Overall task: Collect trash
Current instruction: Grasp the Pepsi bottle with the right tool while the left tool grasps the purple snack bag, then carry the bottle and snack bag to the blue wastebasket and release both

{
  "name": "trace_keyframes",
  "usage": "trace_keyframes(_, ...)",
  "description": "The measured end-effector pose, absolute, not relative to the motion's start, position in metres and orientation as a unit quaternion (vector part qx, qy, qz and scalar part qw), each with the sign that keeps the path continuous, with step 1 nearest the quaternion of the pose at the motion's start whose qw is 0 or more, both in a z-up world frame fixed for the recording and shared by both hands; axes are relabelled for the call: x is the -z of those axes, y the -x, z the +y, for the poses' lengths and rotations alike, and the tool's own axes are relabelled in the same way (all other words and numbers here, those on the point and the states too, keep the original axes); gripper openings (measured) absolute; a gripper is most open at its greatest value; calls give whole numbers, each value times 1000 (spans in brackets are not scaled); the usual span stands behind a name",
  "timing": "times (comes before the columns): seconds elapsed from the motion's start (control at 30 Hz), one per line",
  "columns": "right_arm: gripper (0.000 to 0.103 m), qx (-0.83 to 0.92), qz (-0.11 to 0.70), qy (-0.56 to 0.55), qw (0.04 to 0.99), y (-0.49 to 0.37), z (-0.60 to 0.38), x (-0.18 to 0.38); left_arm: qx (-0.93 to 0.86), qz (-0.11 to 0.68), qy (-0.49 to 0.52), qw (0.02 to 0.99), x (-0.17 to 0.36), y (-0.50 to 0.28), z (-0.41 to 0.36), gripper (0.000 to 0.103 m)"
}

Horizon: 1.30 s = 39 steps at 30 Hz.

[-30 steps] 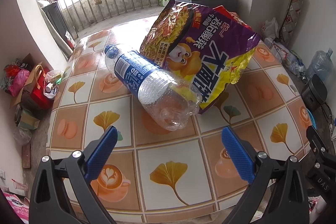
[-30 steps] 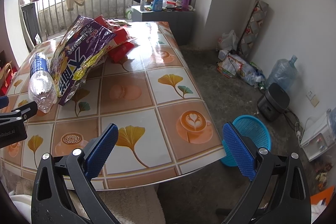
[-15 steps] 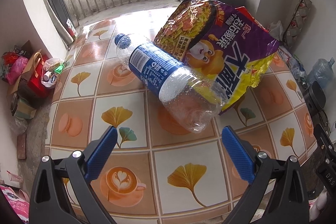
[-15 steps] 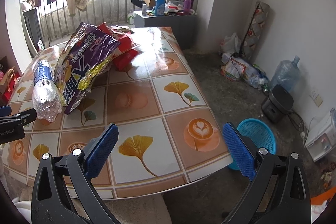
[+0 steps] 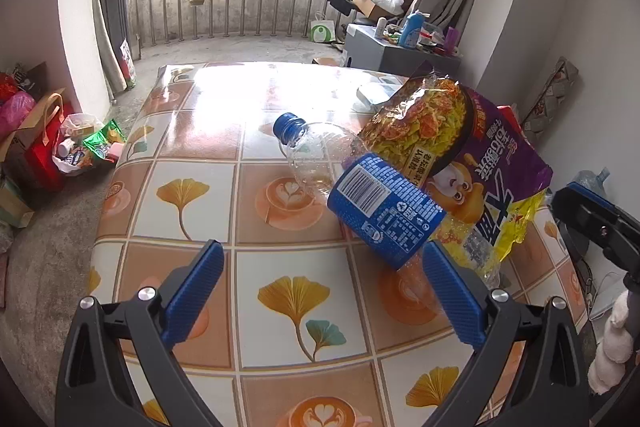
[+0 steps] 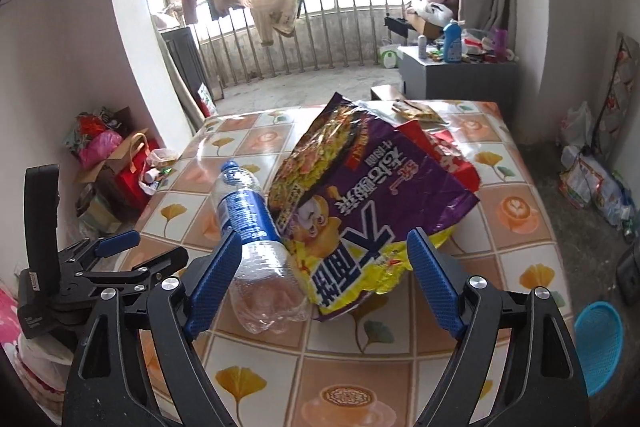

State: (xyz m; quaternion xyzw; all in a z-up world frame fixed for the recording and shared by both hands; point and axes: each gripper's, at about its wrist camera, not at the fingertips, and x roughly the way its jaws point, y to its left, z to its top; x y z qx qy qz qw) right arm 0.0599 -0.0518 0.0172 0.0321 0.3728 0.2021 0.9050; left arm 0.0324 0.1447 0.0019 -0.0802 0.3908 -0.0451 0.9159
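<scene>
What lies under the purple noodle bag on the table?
A red wrapper pokes out beneath the purple noodle bag, whose edge leans on the plastic bottle. Anything else beneath is covered.

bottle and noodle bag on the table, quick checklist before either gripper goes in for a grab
1. Left gripper open and empty: ok.
2. Right gripper open, jaws just narrowed, nothing pinched: ok.
3. Plastic bottle lies free on the table: not ok, the purple noodle bag leans on it.
4. Bottle cap on: ok.
5. Blue basket on the floor for the drop, inside hidden: cannot tell.
6. Grippers clear of each other: ok, apart.
</scene>
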Motion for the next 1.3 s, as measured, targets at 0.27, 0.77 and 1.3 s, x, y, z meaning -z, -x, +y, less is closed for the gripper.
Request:
trace_keyframes(0.27,60,-289,481,-9,828,-119,23,11,118,392,99,907,17,-56,158,58)
trace_keyframes(0.77,57,-316,549,-31,773,-146,32,27,142,443,65,883,51,-76,148,20)
trace_keyframes(1.3,57,-273,380,-225,855,-57,-142,-65,338,309,19,889,-57,-36,49,20)
